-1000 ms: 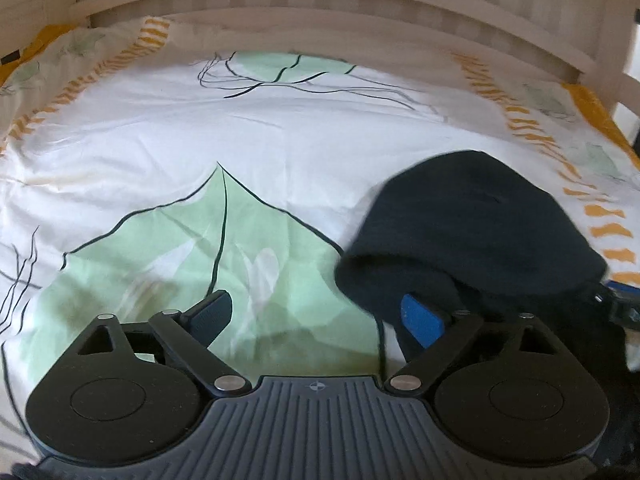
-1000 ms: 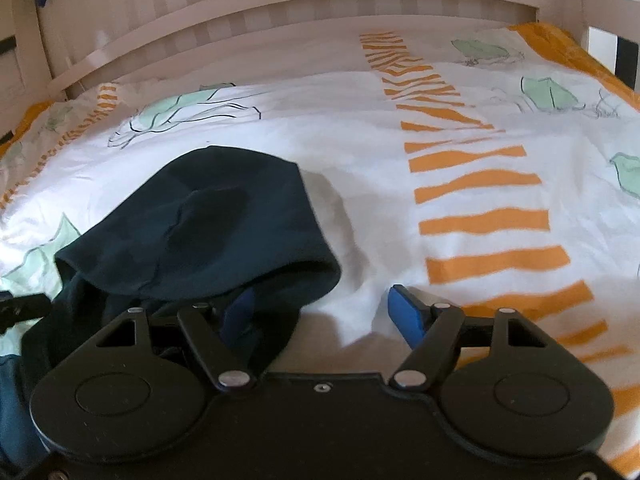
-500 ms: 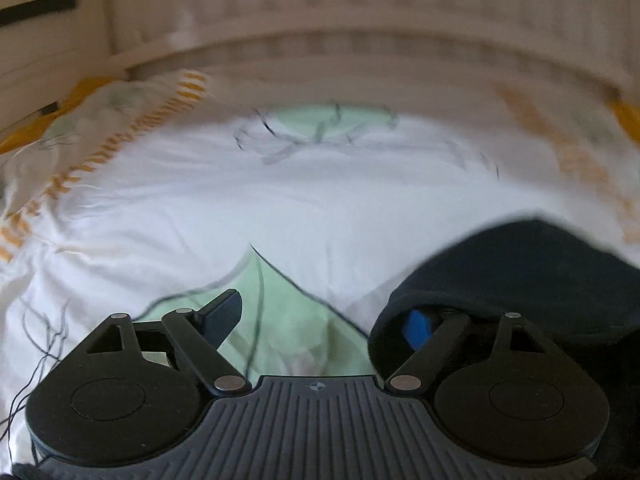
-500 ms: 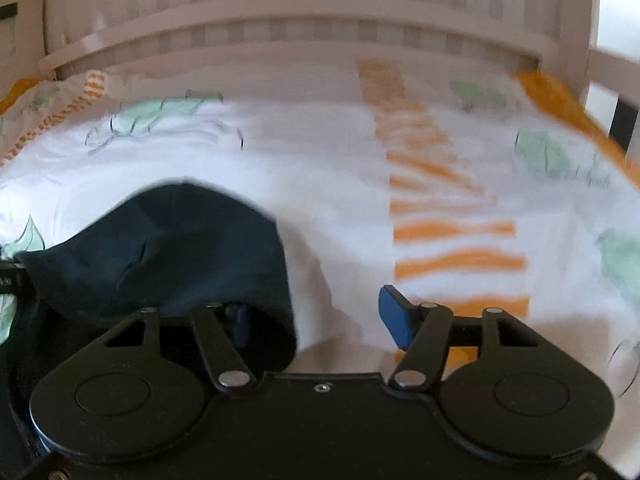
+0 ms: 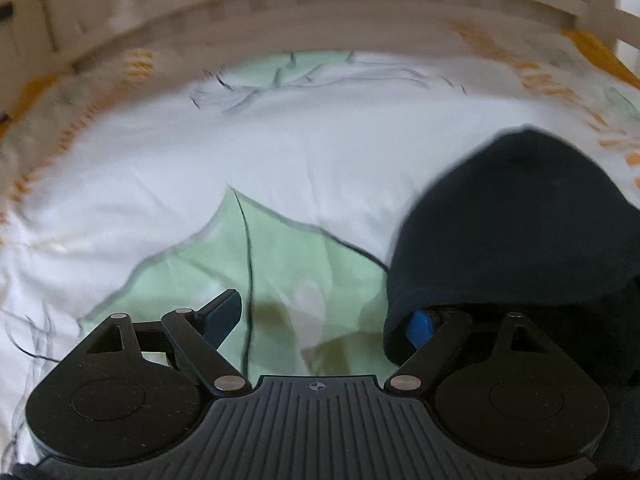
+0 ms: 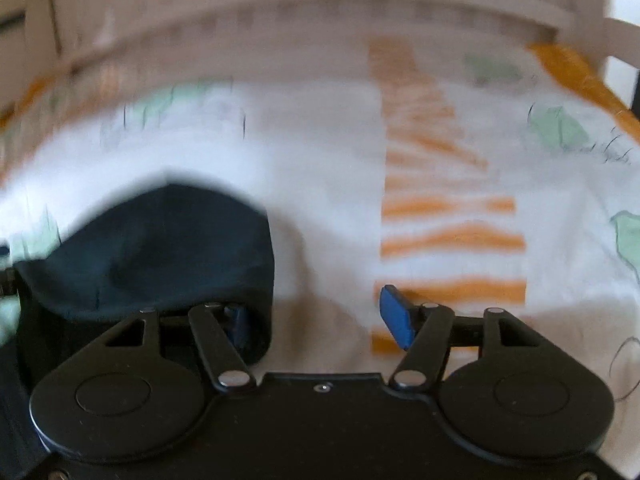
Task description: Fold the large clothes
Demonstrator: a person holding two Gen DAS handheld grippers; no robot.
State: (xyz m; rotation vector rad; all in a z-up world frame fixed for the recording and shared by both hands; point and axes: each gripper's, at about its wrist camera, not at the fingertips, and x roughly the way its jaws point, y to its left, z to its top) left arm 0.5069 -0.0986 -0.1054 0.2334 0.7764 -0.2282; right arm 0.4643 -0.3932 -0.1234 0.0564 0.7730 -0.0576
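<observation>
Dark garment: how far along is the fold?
Done: no finished fold is visible; the dark garment lies bunched on the leaf-print bed cover.
In hand: left gripper and right gripper each have one finger tucked under the fabric's edge, the other on bare cover. Jaws wide, nothing clamped.
Left: grip, spread it flat, then every fold.
</observation>
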